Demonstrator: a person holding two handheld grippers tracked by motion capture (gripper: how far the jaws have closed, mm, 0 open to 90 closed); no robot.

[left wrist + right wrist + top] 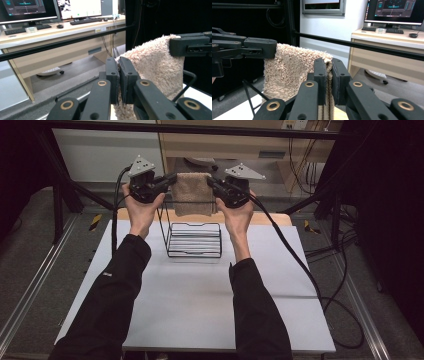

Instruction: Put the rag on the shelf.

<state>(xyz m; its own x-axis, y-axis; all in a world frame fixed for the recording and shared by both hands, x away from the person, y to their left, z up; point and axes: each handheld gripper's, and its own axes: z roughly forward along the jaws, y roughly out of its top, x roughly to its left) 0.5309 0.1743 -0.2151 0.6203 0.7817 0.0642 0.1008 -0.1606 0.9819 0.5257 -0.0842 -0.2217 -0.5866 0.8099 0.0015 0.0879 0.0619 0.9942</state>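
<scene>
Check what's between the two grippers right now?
The beige towel spans from left gripper to right gripper, each shut on a top corner, seen in the high view.

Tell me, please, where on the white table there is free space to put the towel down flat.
The widest bare patch of the white table lies between the wire rack and the near edge, bordered by the two sleeves. Narrower strips run left and right of the rack. The far edge is crowded: the rack stands there, with the towel held above it by both grippers.
</scene>
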